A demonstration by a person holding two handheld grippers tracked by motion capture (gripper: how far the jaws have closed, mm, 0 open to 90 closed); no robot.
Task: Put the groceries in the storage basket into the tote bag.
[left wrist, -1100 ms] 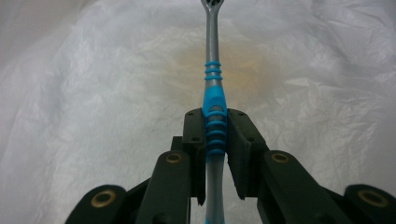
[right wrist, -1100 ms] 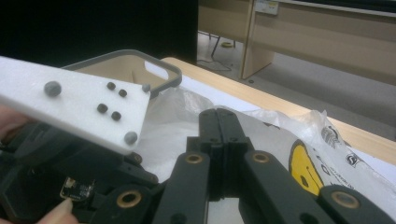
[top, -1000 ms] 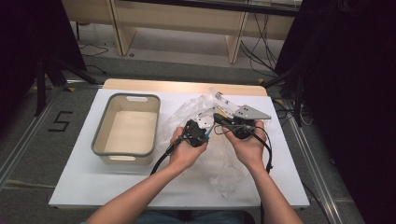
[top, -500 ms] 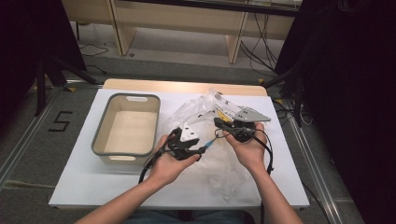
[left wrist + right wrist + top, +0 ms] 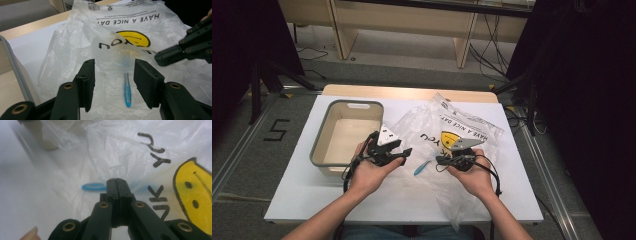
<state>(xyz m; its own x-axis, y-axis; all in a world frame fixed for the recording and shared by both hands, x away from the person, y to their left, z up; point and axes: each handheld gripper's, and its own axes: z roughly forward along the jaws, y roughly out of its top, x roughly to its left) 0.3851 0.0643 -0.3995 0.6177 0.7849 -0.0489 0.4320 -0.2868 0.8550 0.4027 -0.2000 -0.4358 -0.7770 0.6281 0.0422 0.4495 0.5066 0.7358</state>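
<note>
A clear plastic bag (image 5: 467,127) printed with a yellow smiley lies crumpled on the white table (image 5: 512,200). A slim blue brush-like stick (image 5: 422,168) lies at the bag's near edge, its handle out on the table and its far end under the film (image 5: 127,91). My left gripper (image 5: 404,151) is open, jaws spread a little short of the stick (image 5: 113,67), holding nothing. My right gripper (image 5: 439,161) is shut on a fold of the bag (image 5: 117,181), right over the stick's middle (image 5: 93,186). Whether it also pinches the stick is hidden.
A grey-rimmed tub (image 5: 319,145) with a bare inside stands at the table's left, just beyond my left hand. The bag spreads over the middle and right of the table and hangs past the near edge. Floor and wooden desk legs lie beyond the far edge.
My left gripper has drawn back to the left, away from the right gripper, and the blue stick now lies between them. The right gripper has sunk slightly towards me.
</note>
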